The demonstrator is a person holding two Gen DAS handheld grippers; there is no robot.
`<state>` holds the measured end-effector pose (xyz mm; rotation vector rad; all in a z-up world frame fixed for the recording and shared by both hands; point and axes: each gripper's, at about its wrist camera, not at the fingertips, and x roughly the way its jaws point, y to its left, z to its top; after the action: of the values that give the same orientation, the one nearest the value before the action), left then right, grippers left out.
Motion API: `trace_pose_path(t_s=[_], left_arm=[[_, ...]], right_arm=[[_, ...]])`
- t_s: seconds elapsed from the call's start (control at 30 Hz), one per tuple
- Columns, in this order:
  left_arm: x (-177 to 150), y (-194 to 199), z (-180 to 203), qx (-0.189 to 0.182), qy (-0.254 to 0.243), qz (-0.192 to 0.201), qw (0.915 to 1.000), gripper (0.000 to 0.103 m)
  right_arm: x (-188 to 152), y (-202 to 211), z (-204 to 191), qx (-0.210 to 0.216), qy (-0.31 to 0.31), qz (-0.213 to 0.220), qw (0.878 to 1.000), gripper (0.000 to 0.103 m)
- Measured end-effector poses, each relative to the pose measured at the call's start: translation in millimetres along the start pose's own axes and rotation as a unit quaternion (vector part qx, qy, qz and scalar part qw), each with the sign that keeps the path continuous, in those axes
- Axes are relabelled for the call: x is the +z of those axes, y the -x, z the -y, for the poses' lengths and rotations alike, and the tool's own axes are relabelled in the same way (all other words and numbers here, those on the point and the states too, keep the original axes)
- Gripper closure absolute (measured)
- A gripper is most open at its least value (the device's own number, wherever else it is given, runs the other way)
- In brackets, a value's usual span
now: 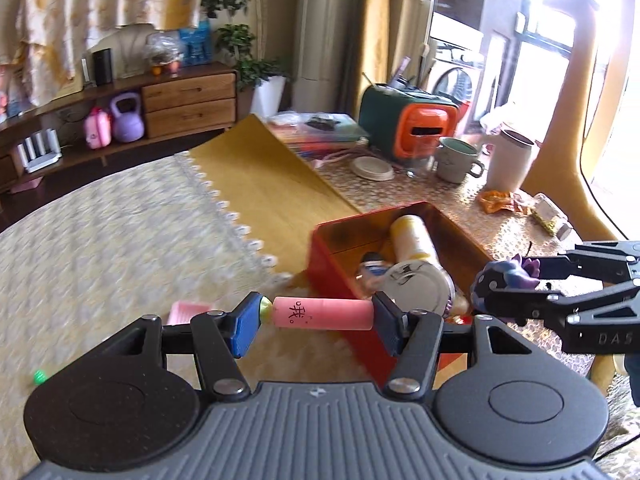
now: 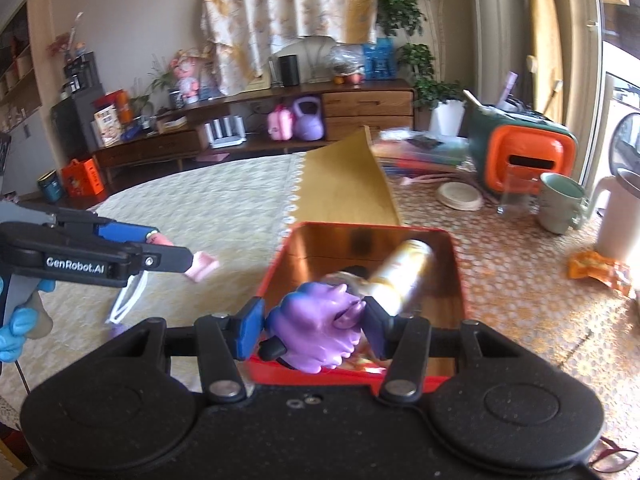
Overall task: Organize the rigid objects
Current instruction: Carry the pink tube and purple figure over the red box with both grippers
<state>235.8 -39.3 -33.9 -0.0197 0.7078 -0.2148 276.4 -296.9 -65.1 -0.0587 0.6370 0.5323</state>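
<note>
Your left tool [image 1: 316, 316] is clamped end to end on a pink cylinder [image 1: 322, 312] with dark writing on it, held crosswise between the blue pads, with the red box [image 1: 340, 276] just ahead and to its right on the desk [image 1: 120, 240]. Your right tool [image 2: 314, 326] grips a purple toy figure [image 2: 316, 326] over the near edge of that same red box [image 2: 272, 280], where a yellow-and-white can [image 2: 404, 276] lies tilted just beyond the toy.
</note>
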Motion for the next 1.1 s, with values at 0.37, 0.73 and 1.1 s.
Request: trace_pose_path(t_s=[0.37,0.73,1.1], left_arm=[[25,-66,45,0.001,-0.039,-0.042,0.9984,0.044],[58,-133,62,0.024,-0.031,-0.065,0.9971,0.044],[58,-173,69,0.034,-0.038,-0.098,0.9938,0.044]], right_arm=[[-10,-15,37,-0.026,-0.017,-0.01,0.999,0.052],[-11,-40,44,-0.033,0.008,-0.027,0.999,0.052],[-11,-60,45,-0.05,0.021,-0.037,0.998,0.051]])
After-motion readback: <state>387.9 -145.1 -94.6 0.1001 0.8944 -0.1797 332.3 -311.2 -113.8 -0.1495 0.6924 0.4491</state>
